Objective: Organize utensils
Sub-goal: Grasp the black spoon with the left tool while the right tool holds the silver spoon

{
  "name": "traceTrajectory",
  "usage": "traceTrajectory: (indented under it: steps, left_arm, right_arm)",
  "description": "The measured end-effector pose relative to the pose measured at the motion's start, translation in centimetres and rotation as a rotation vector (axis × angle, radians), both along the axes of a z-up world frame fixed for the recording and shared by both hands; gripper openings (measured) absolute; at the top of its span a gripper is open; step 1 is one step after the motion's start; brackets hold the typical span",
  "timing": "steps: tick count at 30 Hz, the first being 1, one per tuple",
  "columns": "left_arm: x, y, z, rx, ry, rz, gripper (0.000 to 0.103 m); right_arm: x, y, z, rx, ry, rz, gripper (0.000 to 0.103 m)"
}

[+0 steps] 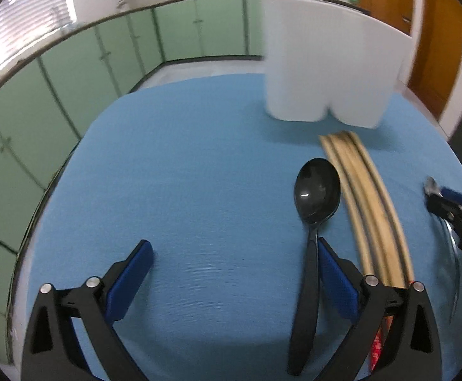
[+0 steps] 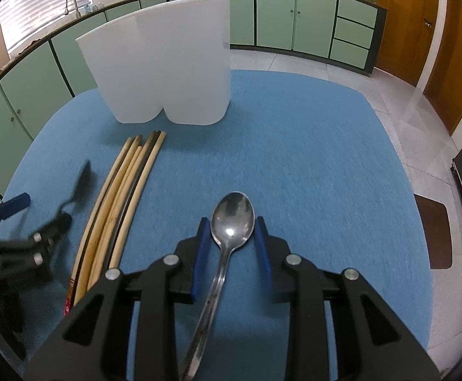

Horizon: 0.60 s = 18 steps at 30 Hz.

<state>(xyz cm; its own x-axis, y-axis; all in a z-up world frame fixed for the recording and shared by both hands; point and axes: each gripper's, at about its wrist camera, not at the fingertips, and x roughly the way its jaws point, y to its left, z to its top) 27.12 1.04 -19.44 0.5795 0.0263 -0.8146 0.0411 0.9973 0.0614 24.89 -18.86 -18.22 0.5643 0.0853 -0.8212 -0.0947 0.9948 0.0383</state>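
Steel gleams between my right gripper's [image 2: 232, 247] blue pads: the metal spoon [image 2: 227, 238] lies on the blue mat [image 2: 310, 165] with its neck in the gap. The 2 pads stand apart from it on either side, so I judge nothing is gripped yet. My left gripper [image 1: 231, 270] is spread wide, its right pad beside the black spoon's [image 1: 315, 197] handle, perhaps touching; motion blur leaves me unsure. The wooden chopsticks [image 2: 120, 203] lie between both spoons, and the white 2-compartment holder [image 2: 167, 63] stands beyond them. This is the pickup step. Next I should center each handle, squeeze, lift, then carry toward the holder.
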Motion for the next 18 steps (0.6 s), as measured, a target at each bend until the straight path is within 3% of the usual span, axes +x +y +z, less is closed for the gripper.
traceTrajectory:
  steps: [8, 18]
  left_arm:
    - [-0.1, -0.8, 1.4, -0.066, -0.025, -0.064, 0.097]
    - [3.2, -1.3, 0.5, -0.108, 0.035, -0.060, 0.097]
  right_arm:
    - [-0.1, 0.2, -0.2, -0.049, -0.004, -0.011, 0.030]
    - [0.4, -0.9, -0.5, -0.058, 0.005, -0.017, 0.036]
